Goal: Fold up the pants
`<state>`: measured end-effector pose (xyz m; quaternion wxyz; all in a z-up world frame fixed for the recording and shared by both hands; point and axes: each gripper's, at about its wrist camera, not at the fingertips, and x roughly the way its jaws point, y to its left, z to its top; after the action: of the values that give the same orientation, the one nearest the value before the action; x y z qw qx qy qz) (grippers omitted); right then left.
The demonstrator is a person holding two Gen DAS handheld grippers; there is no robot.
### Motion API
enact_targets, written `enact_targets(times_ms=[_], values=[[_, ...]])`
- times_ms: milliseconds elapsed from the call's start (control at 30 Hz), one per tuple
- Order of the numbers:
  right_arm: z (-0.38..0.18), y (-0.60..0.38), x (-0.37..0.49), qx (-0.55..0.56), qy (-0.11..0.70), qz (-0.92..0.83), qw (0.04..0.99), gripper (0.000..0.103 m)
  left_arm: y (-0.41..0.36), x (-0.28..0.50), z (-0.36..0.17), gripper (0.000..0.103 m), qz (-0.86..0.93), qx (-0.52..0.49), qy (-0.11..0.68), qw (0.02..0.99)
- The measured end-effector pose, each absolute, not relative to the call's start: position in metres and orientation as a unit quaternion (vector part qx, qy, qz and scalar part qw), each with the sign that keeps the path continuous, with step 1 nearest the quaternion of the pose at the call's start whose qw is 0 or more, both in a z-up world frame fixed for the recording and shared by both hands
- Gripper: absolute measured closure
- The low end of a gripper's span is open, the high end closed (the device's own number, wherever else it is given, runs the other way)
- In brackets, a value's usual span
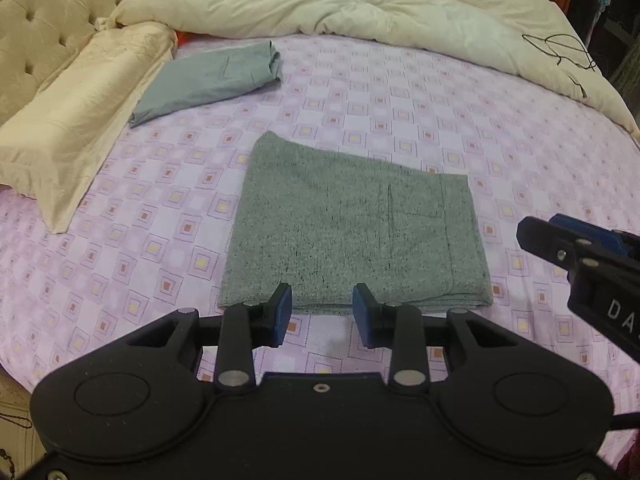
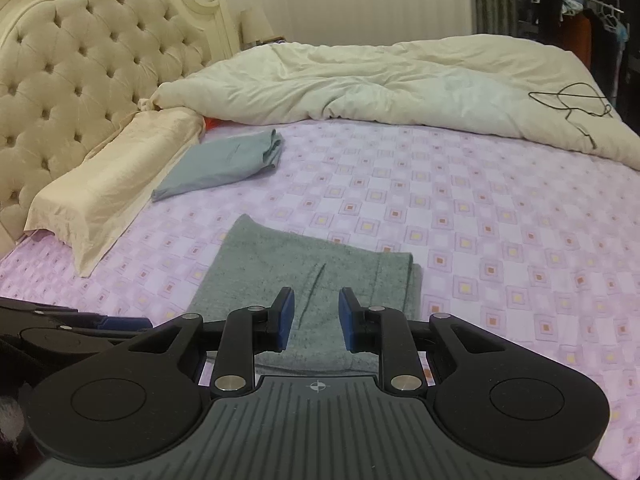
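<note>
- Pink-checked bed sheet (image 1: 400, 92) carries everything, a flat base for folding.
- Left gripper (image 1: 322, 316) hangs partly open and empty at the near edge of the pants (image 1: 352, 240).
- Right gripper (image 2: 316, 320), narrower, also empty, hovers over the pants, which lie folded square, likely finished.
- Beyond the pants, toward the pillow (image 1: 76, 120), lie blue folded trousers (image 1: 216, 76).

White capital letters "DA" are showing on the black body of the right gripper (image 1: 538, 236) at the left wrist view's right edge, the rest cut off by the frame. A small crosshair mark is sitting on the ribbed grey plate (image 2: 318, 420) in the right wrist view.
</note>
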<state>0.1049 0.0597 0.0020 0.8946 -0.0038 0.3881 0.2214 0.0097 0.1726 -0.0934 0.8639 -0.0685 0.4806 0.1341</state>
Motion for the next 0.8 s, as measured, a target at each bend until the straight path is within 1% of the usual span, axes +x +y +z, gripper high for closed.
enact_targets(times_ms=[267, 333, 400, 500, 800], values=[[0.002, 0.059, 0.095, -0.011, 0.39, 0.218, 0.895, 0.078, 0.163, 0.0, -0.093, 0.059, 0.134, -0.058, 0.476, 0.867], [0.002, 0.059, 0.094, -0.012, 0.391, 0.215, 0.895, 0.074, 0.162, 0.0, -0.093, 0.059, 0.131, -0.055, 0.476, 0.868], [0.001, 0.059, 0.093, -0.01, 0.393, 0.212, 0.894, 0.072, 0.161, 0.0, -0.092, 0.059, 0.128, -0.054, 0.474, 0.87], [0.001, 0.058, 0.092, -0.01, 0.394, 0.208, 0.895, 0.064, 0.16, 0.0, -0.09, 0.059, 0.127, -0.053, 0.471, 0.871], [-0.001, 0.054, 0.089, -0.007, 0.397, 0.205, 0.895, 0.06, 0.158, -0.001, -0.089, 0.059, 0.124, -0.058, 0.472, 0.871]])
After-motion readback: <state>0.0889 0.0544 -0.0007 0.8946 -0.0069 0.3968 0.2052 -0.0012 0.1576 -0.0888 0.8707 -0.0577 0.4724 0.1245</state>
